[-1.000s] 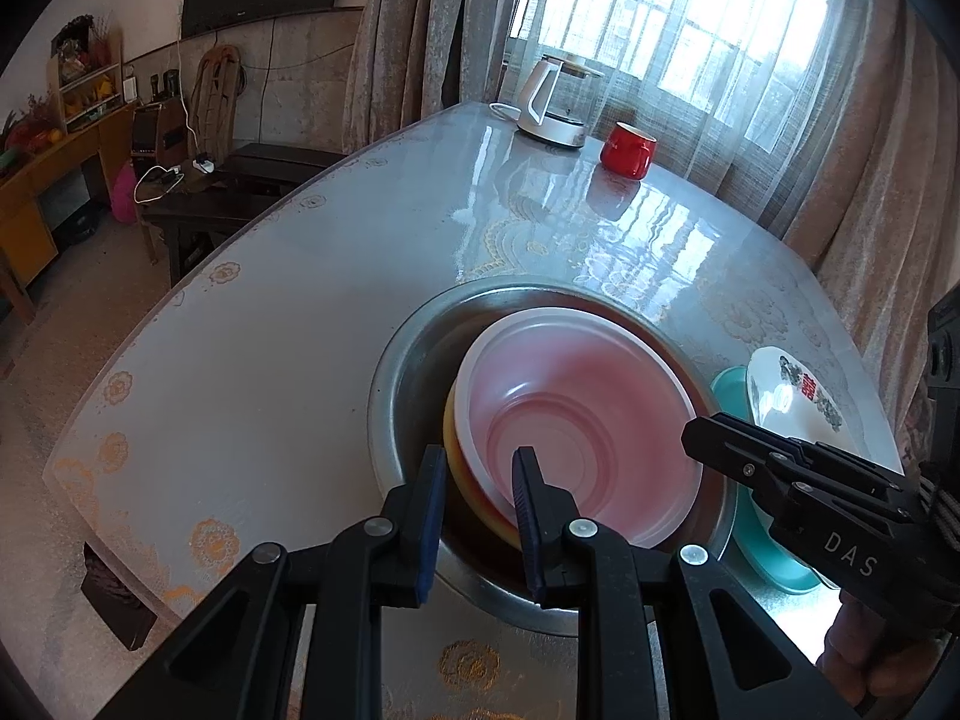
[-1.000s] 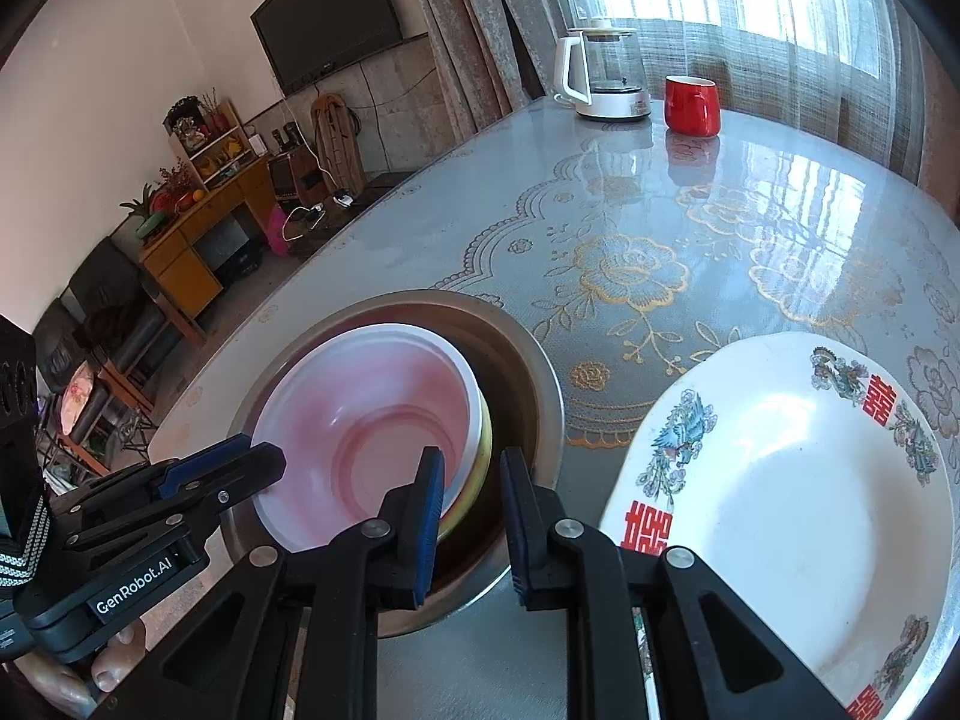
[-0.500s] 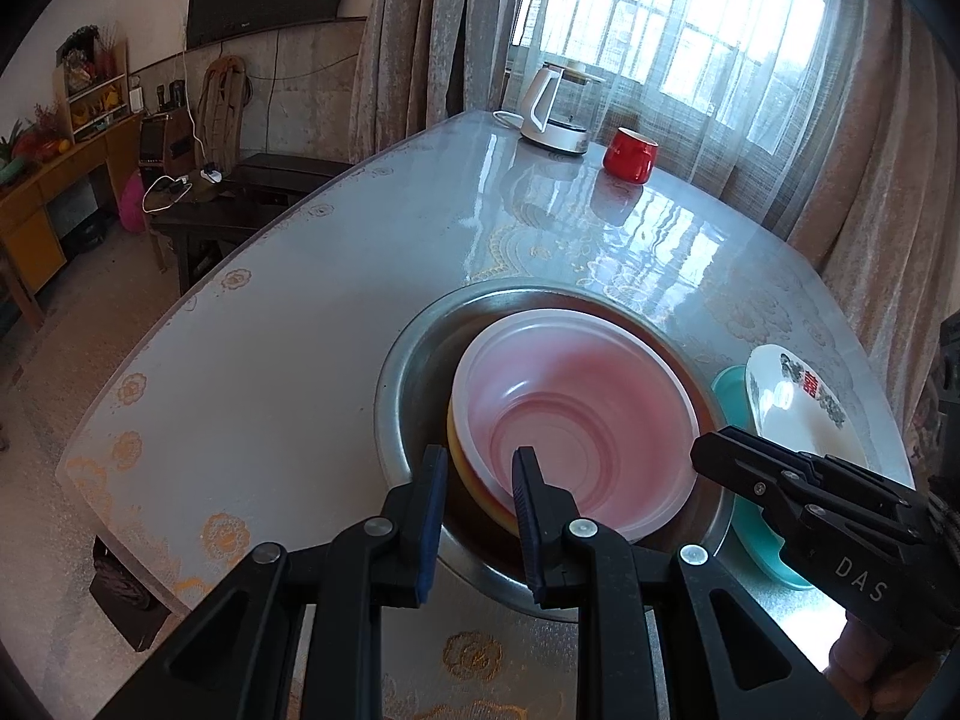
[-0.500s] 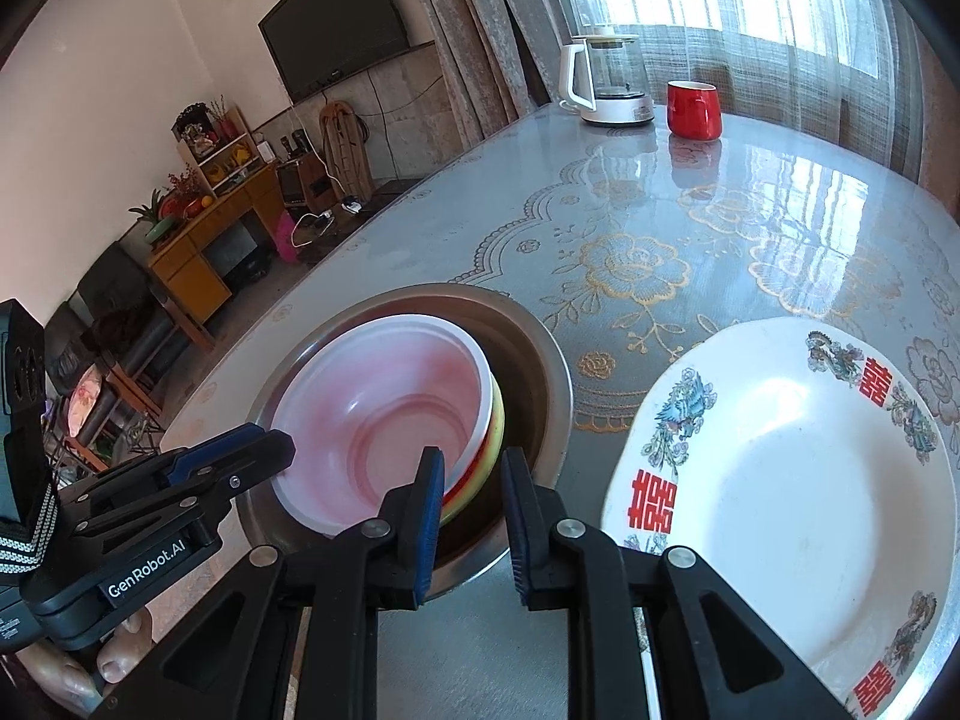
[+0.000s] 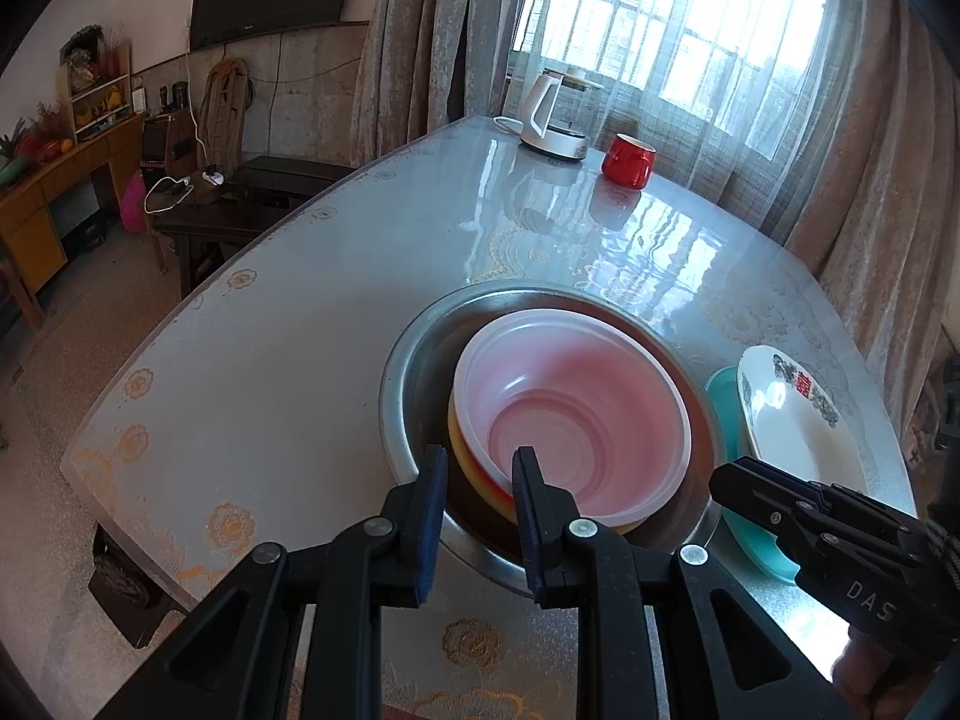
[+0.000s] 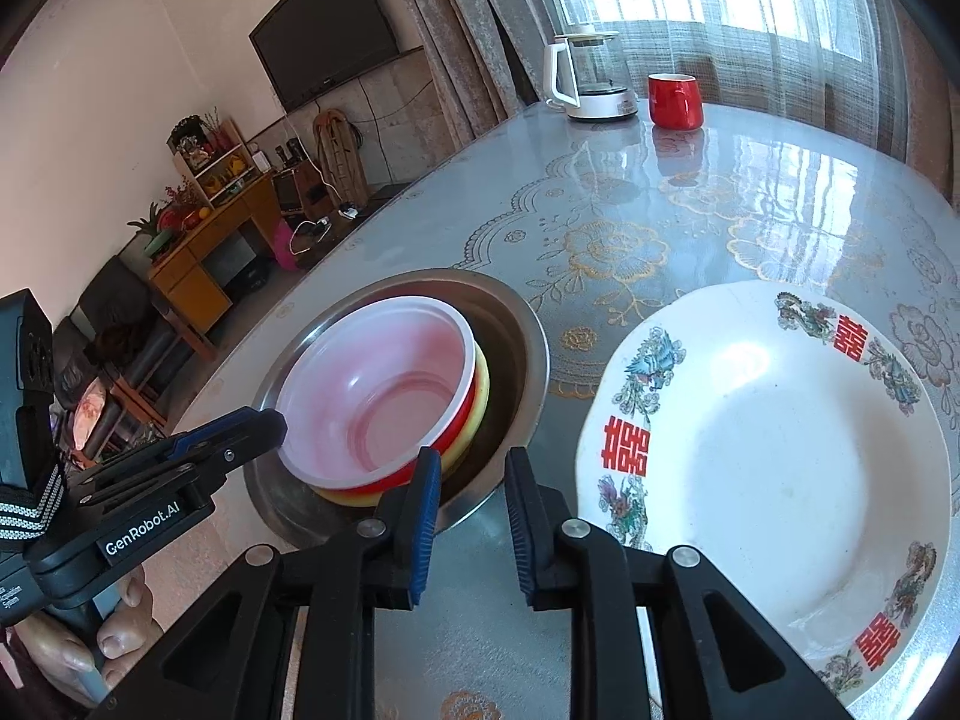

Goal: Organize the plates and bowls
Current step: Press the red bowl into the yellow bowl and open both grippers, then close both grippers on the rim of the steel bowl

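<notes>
Living room, glossy floral desk (image 6: 612, 240) by a curtained window; kettle (image 6: 591, 84) and red mug (image 6: 675, 101) at far end. Steel basin (image 5: 414, 360) holds stacked bowls, pink bowl (image 5: 576, 420) on top. White patterned plate (image 6: 774, 462) sits right of basin on a teal plate (image 5: 720, 390). Left tool (image 5: 477, 480) over basin's near rim, narrow gap, gripping nothing. Right tool (image 6: 471, 486) between basin and plate, jaws just been opening, nothing between them.

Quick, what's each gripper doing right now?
Left gripper: jaws astride the rim of the stacked bowls; whether it grips cannot be told.
Right gripper: open, jaws have just been opening, holding nothing.
</notes>
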Action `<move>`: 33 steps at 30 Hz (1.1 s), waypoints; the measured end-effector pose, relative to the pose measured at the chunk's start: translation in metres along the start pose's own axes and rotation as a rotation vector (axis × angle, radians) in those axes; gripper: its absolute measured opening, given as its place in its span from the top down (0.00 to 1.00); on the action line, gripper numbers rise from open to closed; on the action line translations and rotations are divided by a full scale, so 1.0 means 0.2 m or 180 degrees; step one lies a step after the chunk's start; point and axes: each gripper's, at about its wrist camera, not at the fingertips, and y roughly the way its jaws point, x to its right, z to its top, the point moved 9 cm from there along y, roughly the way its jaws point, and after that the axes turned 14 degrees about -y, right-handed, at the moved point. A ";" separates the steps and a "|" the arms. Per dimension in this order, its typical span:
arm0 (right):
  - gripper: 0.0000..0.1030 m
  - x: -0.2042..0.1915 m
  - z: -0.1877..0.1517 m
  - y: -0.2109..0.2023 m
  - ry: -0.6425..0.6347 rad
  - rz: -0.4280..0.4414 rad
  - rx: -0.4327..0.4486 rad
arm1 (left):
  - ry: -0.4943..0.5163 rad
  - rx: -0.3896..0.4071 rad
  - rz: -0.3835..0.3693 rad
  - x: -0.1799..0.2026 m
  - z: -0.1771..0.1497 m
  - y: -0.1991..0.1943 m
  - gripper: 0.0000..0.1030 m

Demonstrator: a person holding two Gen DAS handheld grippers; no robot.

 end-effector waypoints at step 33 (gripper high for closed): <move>0.71 -0.01 -0.03 0.01 -0.0014 0.0053 0.0012 | -0.0317 0.0031 0.0011 -0.20 0.04 -0.02 0.78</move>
